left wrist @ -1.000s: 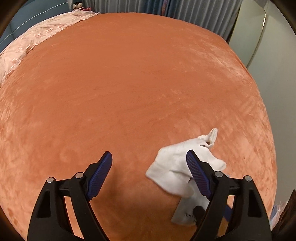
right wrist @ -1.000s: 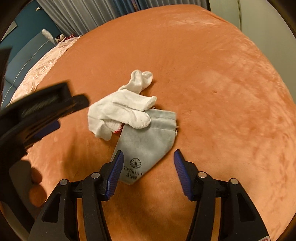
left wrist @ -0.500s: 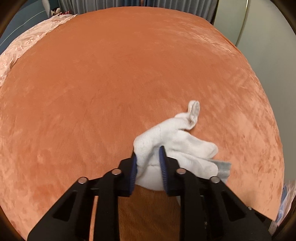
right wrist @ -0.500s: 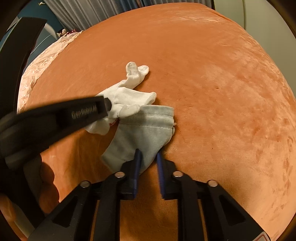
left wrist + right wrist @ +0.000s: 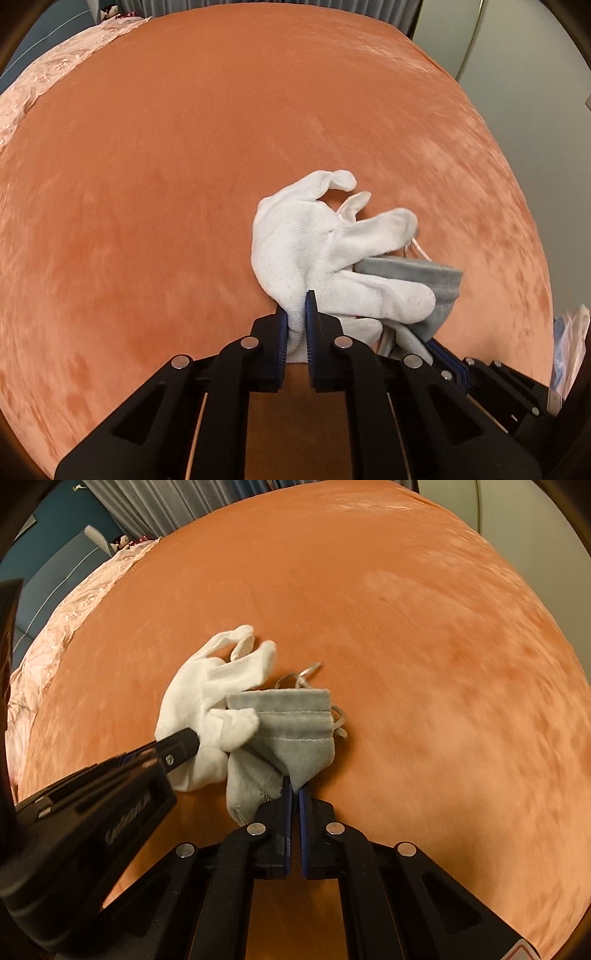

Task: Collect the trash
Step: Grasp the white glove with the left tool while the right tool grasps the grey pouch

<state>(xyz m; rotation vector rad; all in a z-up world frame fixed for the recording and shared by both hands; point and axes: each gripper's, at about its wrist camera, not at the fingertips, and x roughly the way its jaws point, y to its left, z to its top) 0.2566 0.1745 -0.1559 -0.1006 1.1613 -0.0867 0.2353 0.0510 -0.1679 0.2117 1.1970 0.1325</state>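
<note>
One white knitted cotton glove shows, with four of its fingers countable in the left wrist view. One grey velvety drawstring pouch lies against it, trailing one looped grey cord. One orange plush bedspread covers the bed, and one pale pink embroidered quilt lies along its far edge. Two black two-finger grippers appear, one left and one right, each with two blue ribbed pads.
</note>
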